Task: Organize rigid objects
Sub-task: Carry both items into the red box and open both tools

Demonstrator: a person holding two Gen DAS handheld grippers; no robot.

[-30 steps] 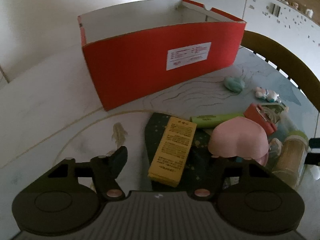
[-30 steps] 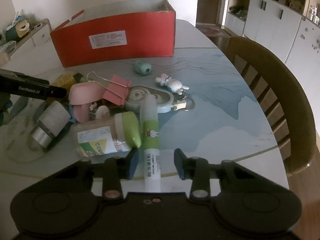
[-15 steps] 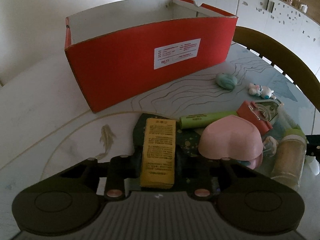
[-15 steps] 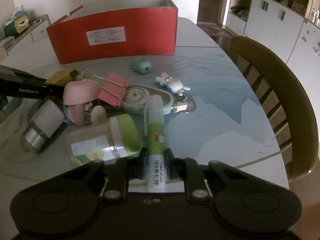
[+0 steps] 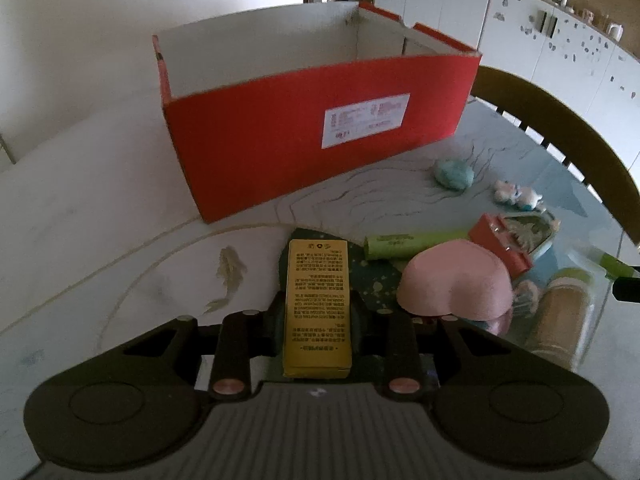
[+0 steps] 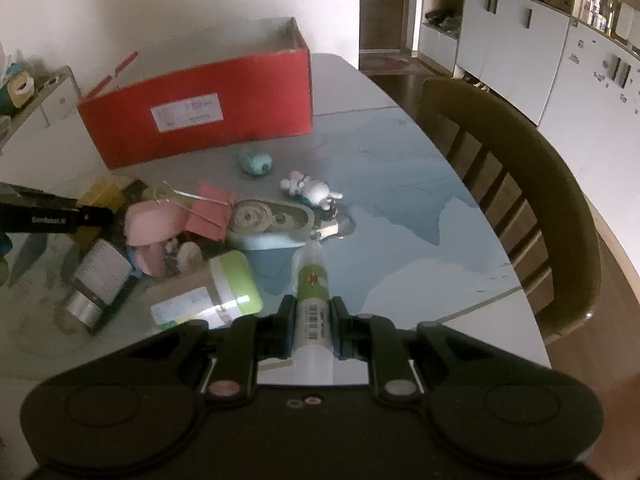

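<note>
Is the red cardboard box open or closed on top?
Open: the red cardboard box has no lid across it, its white inner walls show. Its floor is hidden.

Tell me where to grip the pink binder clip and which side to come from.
Grip the pink binder clip across its folded body, not its thin wire handles, which would probably slip. It lies flat, partly leaning on the correction tape dispenser, with the pink bowl close on its other side. So come from above, fingers closing along the free edges facing the red box.
</note>
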